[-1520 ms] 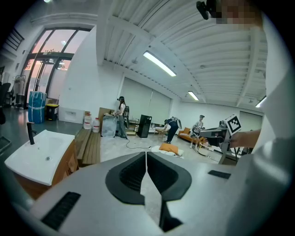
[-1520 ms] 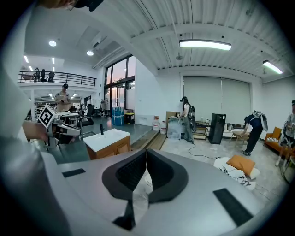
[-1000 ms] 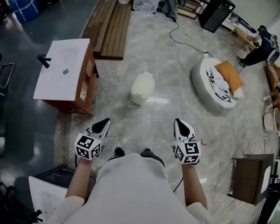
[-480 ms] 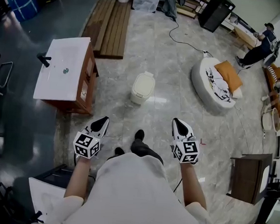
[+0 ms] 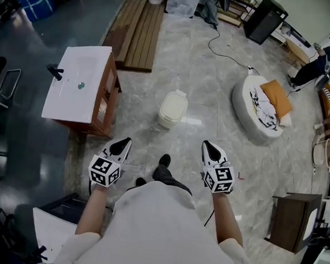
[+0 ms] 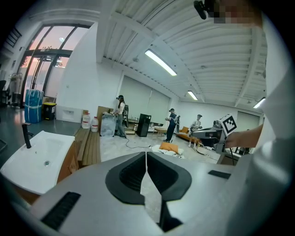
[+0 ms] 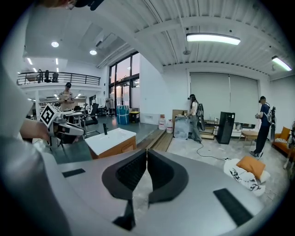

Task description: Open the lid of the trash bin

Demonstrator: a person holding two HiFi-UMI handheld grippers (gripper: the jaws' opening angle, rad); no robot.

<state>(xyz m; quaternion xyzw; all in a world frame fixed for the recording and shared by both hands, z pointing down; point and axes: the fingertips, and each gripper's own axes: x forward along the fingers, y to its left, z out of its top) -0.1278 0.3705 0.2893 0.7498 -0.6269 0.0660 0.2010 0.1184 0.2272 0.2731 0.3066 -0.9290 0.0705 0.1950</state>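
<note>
Bin is dead ahead, not in reach yet

The trash bin (image 5: 172, 109) sits on the floor in front of me, lid down, well apart from both tongs and about midway between their lines. Its long axis runs away from me, tipped slightly right. Left tongs (image 5: 120, 148) and right tongs (image 5: 210, 150) are both clenched on nothing, pads together. Neither looks clearly nearer, so I'd call it a toss-up. The annoying bit is that neither gripper view shows the bin at all; it's below the tong bodies. From the head view I can't tell which end has the hinge, though there's a small bump at the far end.
</note>
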